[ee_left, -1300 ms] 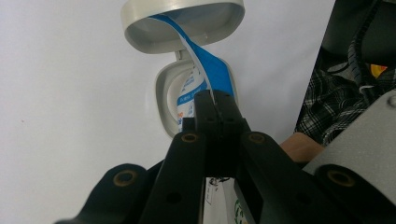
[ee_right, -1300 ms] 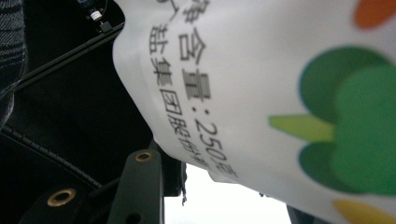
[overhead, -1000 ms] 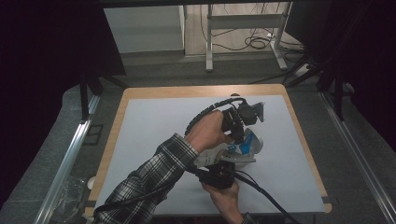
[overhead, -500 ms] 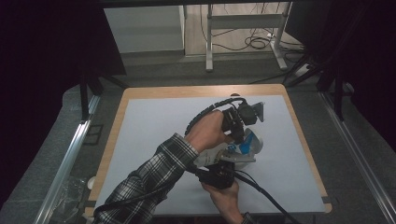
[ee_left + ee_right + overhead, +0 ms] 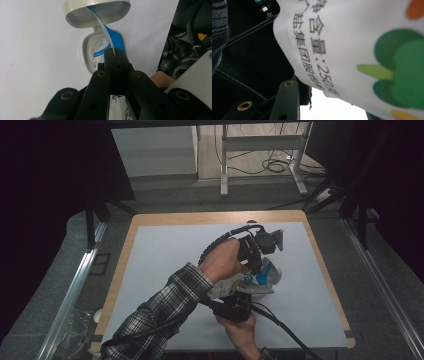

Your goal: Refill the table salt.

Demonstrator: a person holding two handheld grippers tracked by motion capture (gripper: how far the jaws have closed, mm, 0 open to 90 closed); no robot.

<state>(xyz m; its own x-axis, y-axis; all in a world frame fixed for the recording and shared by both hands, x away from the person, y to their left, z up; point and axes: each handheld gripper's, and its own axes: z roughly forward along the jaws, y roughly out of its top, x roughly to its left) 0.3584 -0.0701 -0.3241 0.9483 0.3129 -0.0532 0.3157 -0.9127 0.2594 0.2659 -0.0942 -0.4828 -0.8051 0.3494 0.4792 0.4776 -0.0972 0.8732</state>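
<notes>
The container [image 5: 250,282] lies on the table [image 5: 160,250] (right of centre), between both grippers.

– What are you working on there?
– Your table [image 5: 150,270] has a matt pale top with a wooden edge. The container [image 5: 362,50] looks like smooth white plastic, its lid [image 5: 97,12] the same, the seal strip [image 5: 112,37] glossy blue.

The white container [image 5: 362,50], just beside the right gripper's fingers [image 5: 287,100], bears black Chinese characters and "250". The blue-and-white seal strip's [image 5: 105,42] print is too small to read.
</notes>
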